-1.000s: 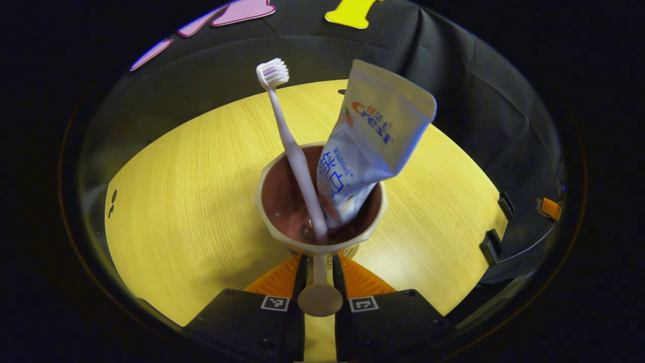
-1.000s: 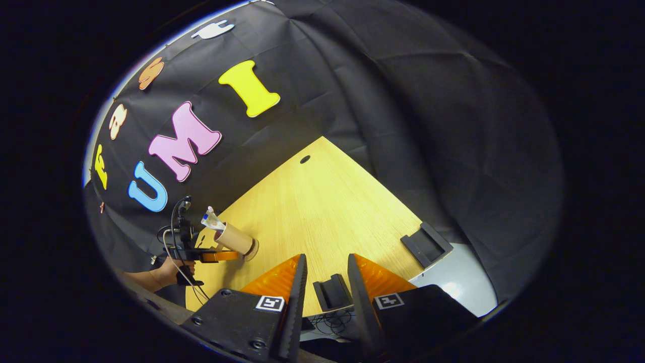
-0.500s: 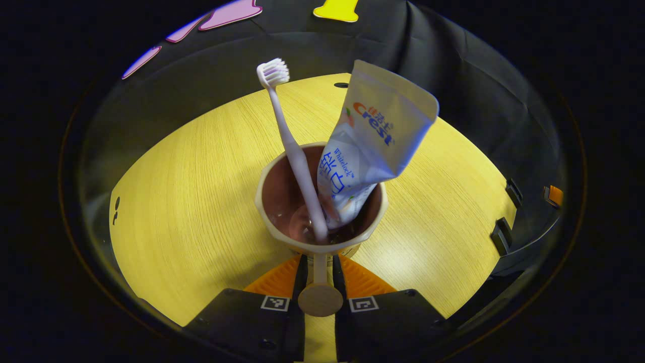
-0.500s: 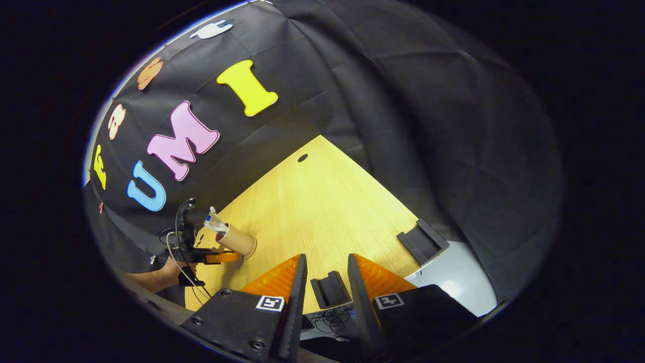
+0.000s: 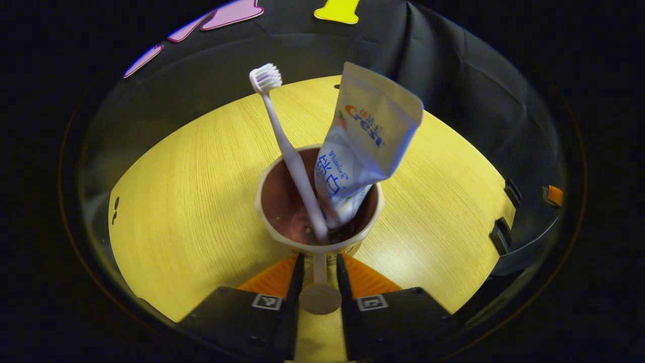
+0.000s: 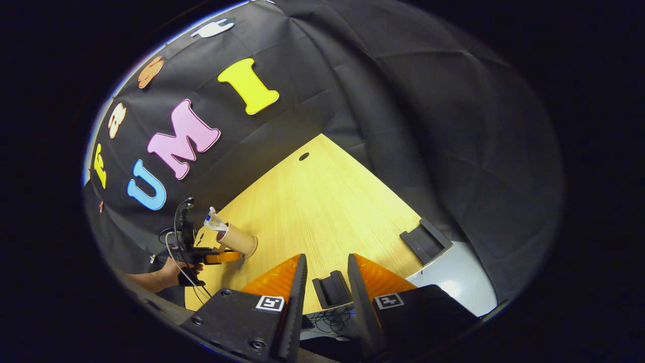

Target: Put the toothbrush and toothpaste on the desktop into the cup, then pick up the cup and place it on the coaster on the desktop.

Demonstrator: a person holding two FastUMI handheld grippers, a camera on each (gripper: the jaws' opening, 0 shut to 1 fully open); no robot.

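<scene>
Left gripper: jaws closed on cup handle, both fingers pressing it.
Cup: upright, held just in front of left jaws, over desk; contact with desk not clear.
Toothbrush: in cup, bristles up, leaning left.
Toothpaste: in cup, cap end down, leaning right.
Right gripper: jaws narrowly apart, holding nothing, above near desk edge.
Coaster: cannot tell where.

The left gripper view looks steeply down past its own fingers, close above the cup on the wooden desktop. The right gripper view sits farther back, facing across the same desktop toward the corner, catching that cup small, far left of its fingers.
</scene>
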